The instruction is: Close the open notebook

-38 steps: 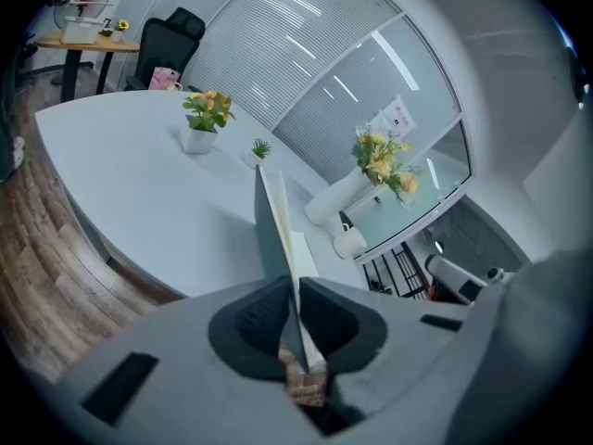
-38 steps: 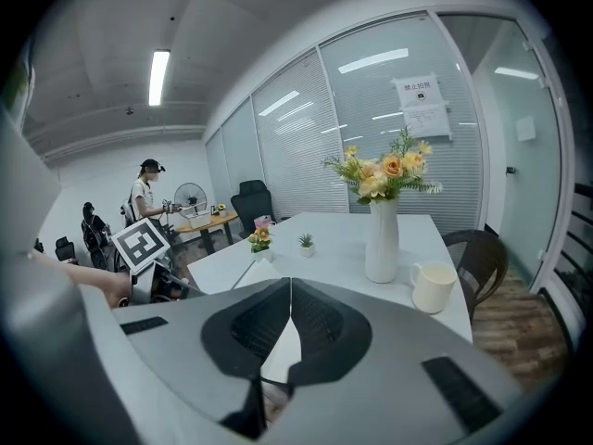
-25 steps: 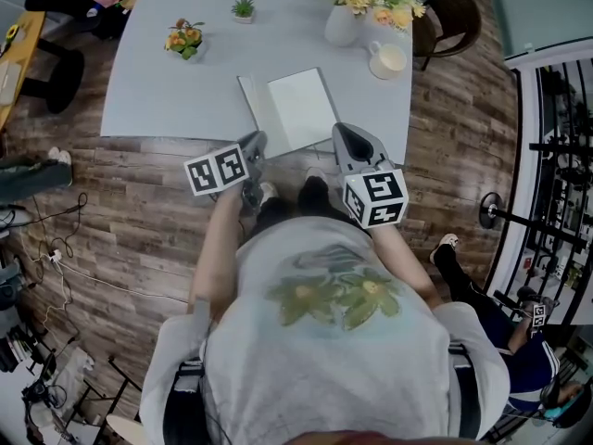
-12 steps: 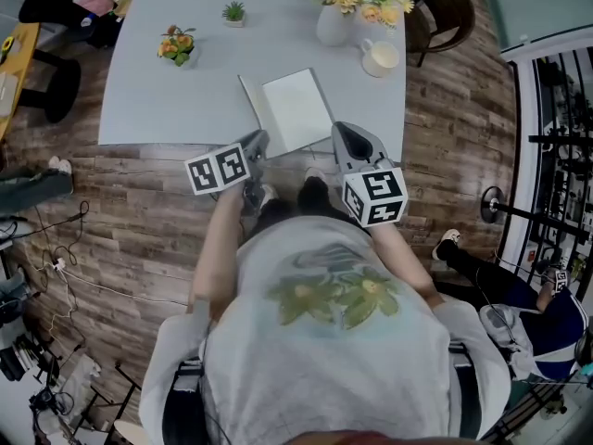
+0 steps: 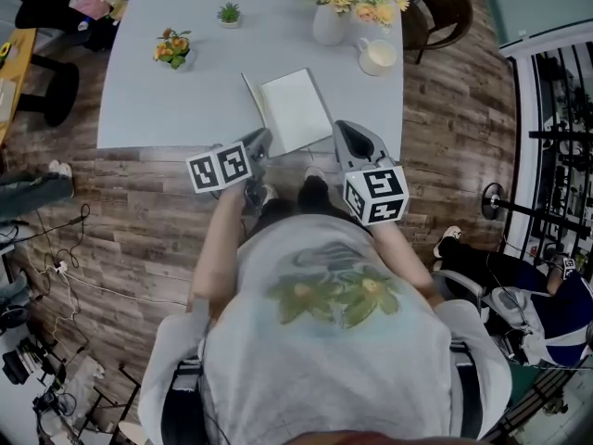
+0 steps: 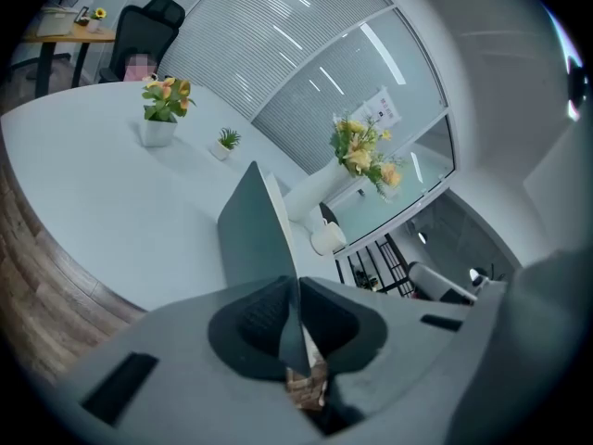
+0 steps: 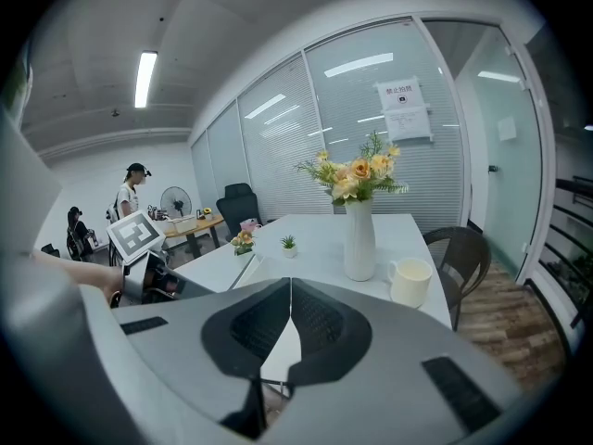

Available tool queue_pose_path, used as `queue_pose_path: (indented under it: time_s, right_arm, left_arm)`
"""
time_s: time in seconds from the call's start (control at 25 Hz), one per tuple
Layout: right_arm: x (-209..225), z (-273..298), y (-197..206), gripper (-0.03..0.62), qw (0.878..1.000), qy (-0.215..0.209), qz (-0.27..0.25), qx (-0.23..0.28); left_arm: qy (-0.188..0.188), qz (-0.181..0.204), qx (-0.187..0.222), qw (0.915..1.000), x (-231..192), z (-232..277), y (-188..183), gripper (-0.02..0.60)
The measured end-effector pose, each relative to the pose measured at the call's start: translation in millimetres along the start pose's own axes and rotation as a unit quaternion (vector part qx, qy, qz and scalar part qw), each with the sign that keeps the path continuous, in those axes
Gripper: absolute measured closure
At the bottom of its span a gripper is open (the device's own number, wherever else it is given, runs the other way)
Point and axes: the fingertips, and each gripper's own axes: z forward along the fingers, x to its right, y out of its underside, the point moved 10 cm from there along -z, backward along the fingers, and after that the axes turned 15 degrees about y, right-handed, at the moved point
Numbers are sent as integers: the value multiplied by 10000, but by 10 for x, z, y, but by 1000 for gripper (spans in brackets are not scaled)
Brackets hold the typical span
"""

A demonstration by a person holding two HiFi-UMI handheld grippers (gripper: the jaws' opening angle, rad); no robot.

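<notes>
The notebook [image 5: 295, 109] lies open at the tabletop's [image 5: 157, 100] near edge, its left cover raised and pinched between the left gripper's [image 5: 260, 141] jaws. The right gripper [image 5: 344, 130], jaws pressed together on nothing, hangs at that edge just right of the page. Bare tabletop spreads left of the cover, with the mug [image 5: 381, 58] and vase [image 5: 329, 24] toward the far right corner.

The thin notebook with blank white pages and a dark grey-green cover [image 5: 295, 109] lies open near the front edge of the pale grey table [image 5: 157, 100], right in front of me. It is turned slightly, so its spine runs away from me and a little to the left. Its right-hand page lies flat, facing up. The left cover [image 6: 252, 235] is lifted off the table and stands steeply on edge, its near corner pinched between the jaws of my left gripper [image 6: 291, 290].
</notes>
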Motion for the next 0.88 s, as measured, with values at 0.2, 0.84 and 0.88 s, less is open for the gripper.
queue_pose_path:
  time_s: [0.2,0.84,0.88]
  right_arm:
    - [-2,36,-2,576,10000,-10,16,-8]
    - [58,161,-19,576,9999,77,123,-11]
    - [67,169,-22,576,9999,87,132,-9]
  left_arm:
    - [41,9,-53,10000,15,43,-14,543]
    - [247,-1,-239,9994,44,237,-62,541]
    - [263,-6,-252,9993,46,251,-66,541]
